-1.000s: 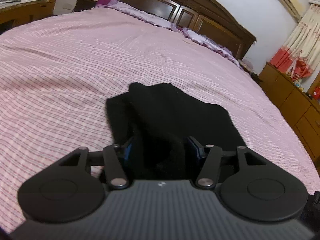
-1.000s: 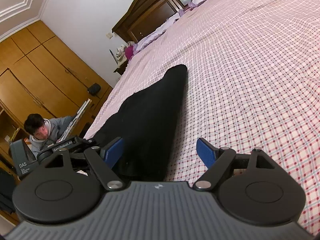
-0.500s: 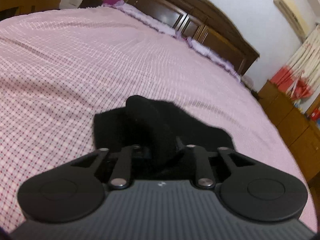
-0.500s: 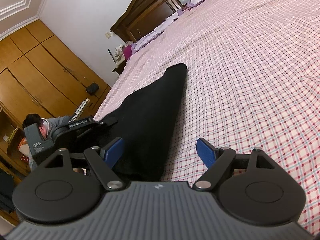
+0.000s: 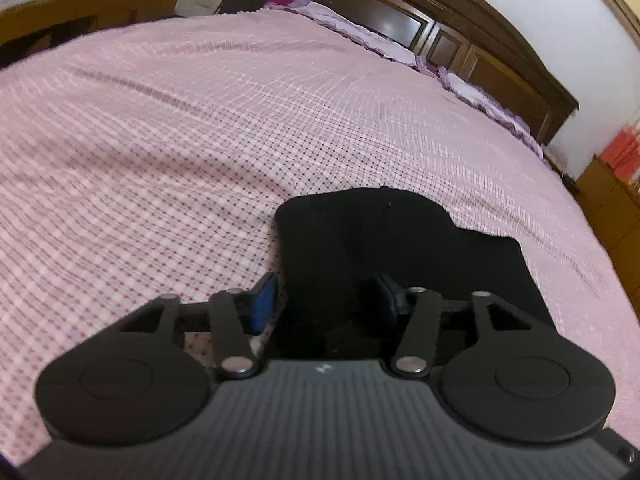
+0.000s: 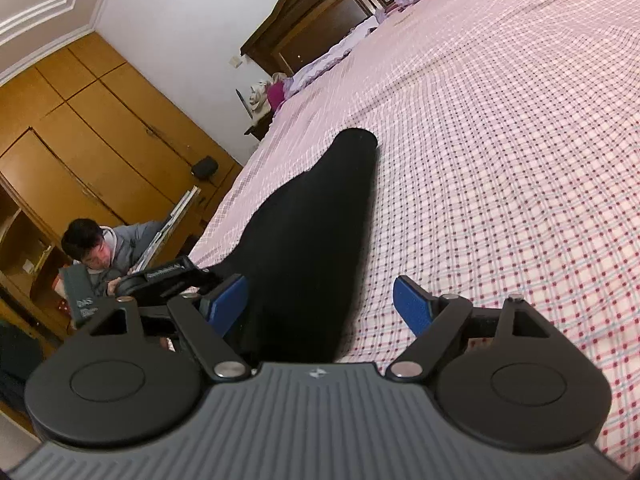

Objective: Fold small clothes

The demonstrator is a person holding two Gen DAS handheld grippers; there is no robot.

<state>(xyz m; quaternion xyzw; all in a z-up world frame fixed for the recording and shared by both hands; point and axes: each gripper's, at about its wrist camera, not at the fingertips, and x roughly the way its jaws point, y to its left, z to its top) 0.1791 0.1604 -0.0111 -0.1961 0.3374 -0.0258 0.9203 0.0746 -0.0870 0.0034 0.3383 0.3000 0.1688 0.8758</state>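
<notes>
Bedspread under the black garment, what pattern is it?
Pink and white check bedspread, clearest in the right wrist view.

Both views are lit softly and evenly by warm indoor light; no hard shadows fall on the pink checked bedspread [image 5: 200, 152]. The black garment [image 5: 384, 248] reads as a flat dark mass with almost no detail. Fisheye distortion bends the headboard [image 5: 460, 28] and wardrobe [image 6: 80, 128] at the frame edges. The left wrist view is slightly smeared, most toward its upper corners.
</notes>
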